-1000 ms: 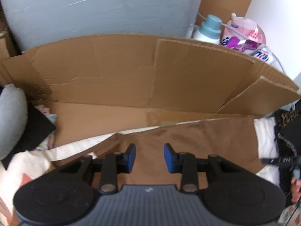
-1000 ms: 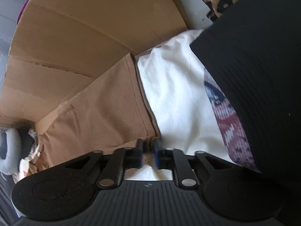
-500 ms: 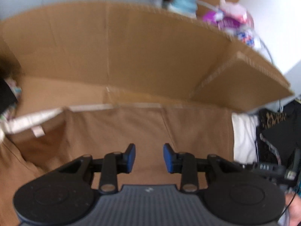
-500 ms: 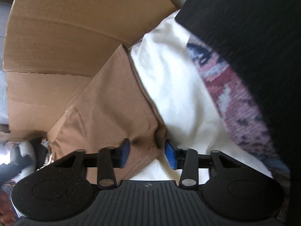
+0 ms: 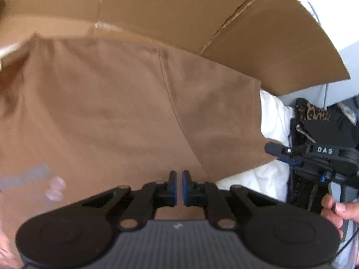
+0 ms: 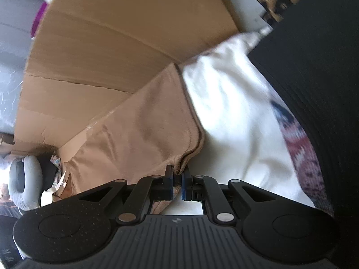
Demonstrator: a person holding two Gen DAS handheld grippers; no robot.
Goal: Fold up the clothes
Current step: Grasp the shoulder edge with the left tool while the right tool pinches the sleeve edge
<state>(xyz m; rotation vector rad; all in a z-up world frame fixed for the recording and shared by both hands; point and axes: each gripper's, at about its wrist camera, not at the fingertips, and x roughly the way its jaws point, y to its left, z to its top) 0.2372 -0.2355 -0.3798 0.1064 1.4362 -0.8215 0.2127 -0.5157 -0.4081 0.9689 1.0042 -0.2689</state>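
The brown T-shirt (image 5: 125, 112) lies spread flat ahead of both claws, on white fabric (image 6: 228, 116) with a cardboard sheet (image 5: 157, 6) standing beyond it. The right claw (image 6: 177, 185) has its jaws pinched together on the shirt's sleeve hem corner, a bunch of brown cloth caught between the blue pads (image 6: 170, 183). The left claw (image 5: 177, 188) is drawn almost shut just over the shirt's near edge; whether cloth is caught between its pads cannot be told, since the fabric there shows no pucker. To the right of the left claw, the right claw shows at the sleeve's corner. A black knit garment (image 6: 314, 89) lies to the right of the right claw. Judging by the flat, single-layer shirt, no fold is yet made: the first fold looks to be only starting, and every later fold is still left.
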